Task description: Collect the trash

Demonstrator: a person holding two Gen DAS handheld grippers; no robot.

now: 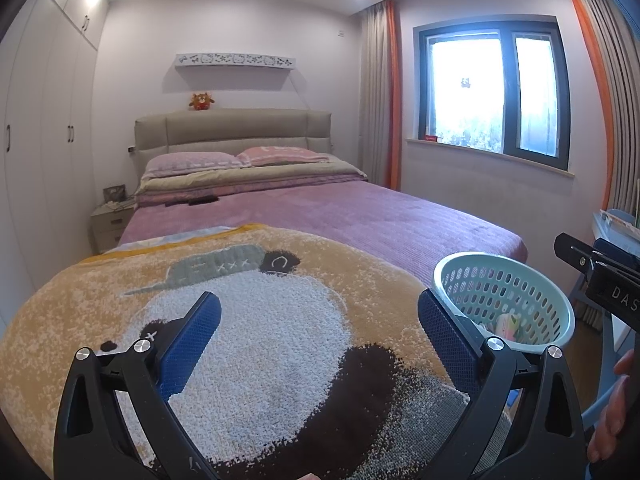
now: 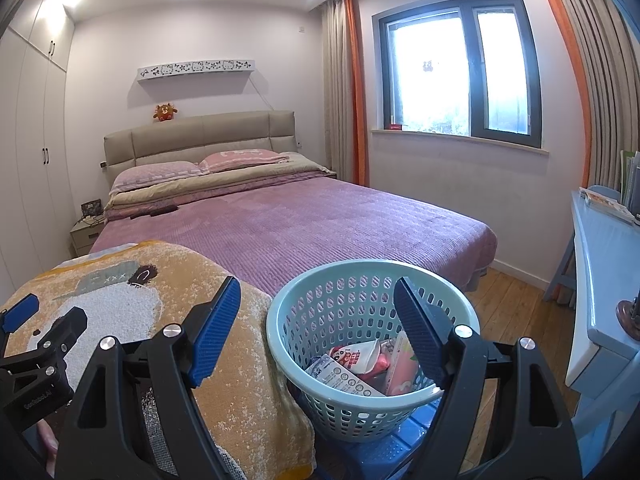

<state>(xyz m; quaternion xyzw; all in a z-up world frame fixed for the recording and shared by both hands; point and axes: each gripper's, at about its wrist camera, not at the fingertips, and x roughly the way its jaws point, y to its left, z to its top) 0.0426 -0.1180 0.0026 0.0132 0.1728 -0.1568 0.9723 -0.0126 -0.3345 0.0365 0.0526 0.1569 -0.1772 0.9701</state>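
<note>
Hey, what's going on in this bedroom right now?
A person holds two grippers over the foot of a bed. The left gripper is open and empty above a panda blanket. The right gripper is open and empty over a pale green basket that already holds several wrappers. No loose trash shows on the blanket.

The right finger (image 2: pixel 420 340) hides part of the wrappers (image 2: pixel 356 368) in the basket (image 2: pixel 360 412).

Perforated pale-green plastic basket (image 2: pixel 372 360) holding glossy printed wrappers (image 2: pixel 360 364). Fleecy, nubbly cloth blanket (image 1: pixel 248 320) over a ribbed mauve bedspread (image 2: pixel 320 220). Matt black plastic left hand-held gripper (image 1: pixel 320 332) with textured blue pads (image 1: pixel 192 344) and bright metal pins. Wooden plank floor (image 2: pixel 516 300).
</note>
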